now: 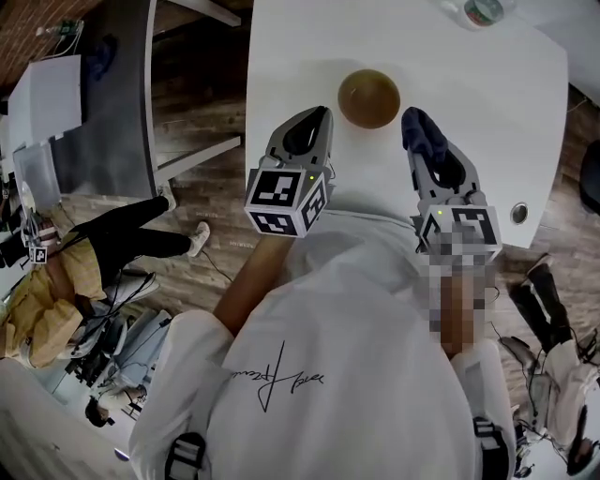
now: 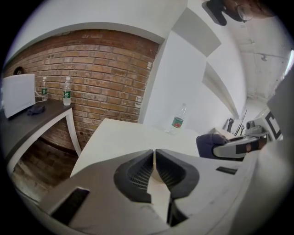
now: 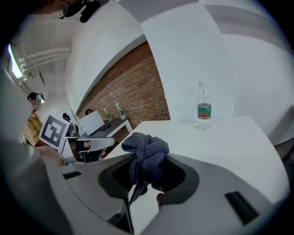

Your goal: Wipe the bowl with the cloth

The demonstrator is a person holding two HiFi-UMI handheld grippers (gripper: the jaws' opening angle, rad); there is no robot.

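Near the table's [image 1: 487, 84] front edge, both grippers tilt downward beside the bowl [image 1: 368, 97]. The left gripper [image 1: 317, 112] is empty, its jaws narrowly apart. The right gripper [image 1: 418, 124] clamps the cloth [image 1: 427, 139].

A white table [image 1: 487, 103] fills the upper head view, with a water bottle [image 1: 483, 9] at its far edge toward one o'clock. A grey desk [image 1: 112, 103] stands at ten o'clock on the wooden floor [image 1: 211, 192]. A person in a yellow top [image 1: 37, 300] is at eight o'clock.

The bowl [image 1: 368, 97] — round, brown, upright — sits on the white bench [image 1: 487, 84] ahead of me. The cloth [image 3: 146, 153], a dark blue-grey knit, is bunched up, pinched between my right fingers [image 3: 180, 178].
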